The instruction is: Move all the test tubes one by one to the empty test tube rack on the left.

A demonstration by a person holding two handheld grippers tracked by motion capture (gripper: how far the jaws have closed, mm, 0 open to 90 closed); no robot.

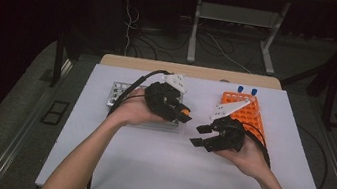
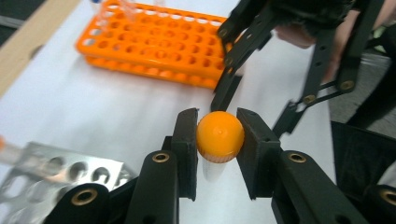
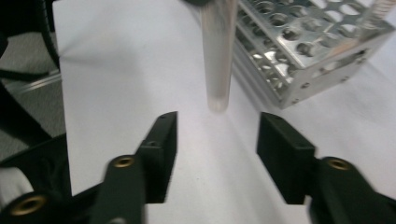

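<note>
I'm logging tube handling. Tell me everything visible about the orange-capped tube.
The tube is clear, plastic-looking, with a rounded bottom and a glossy orange cap ribbed at its lower edge. It looks empty. The left gripper is shut on the cap, holding the tube off the white table. Its body hangs beyond the right gripper's open jaws, untouched by them.

Both forearms reach in over the table, angled toward each other. The left gripper (image 1: 184, 115) has its jaws clamped tight, pointing right toward the other one. The right gripper (image 1: 199, 135) sits just beside it, held a bit lower, with its jaws spread apart and nothing pinched between them.
</note>
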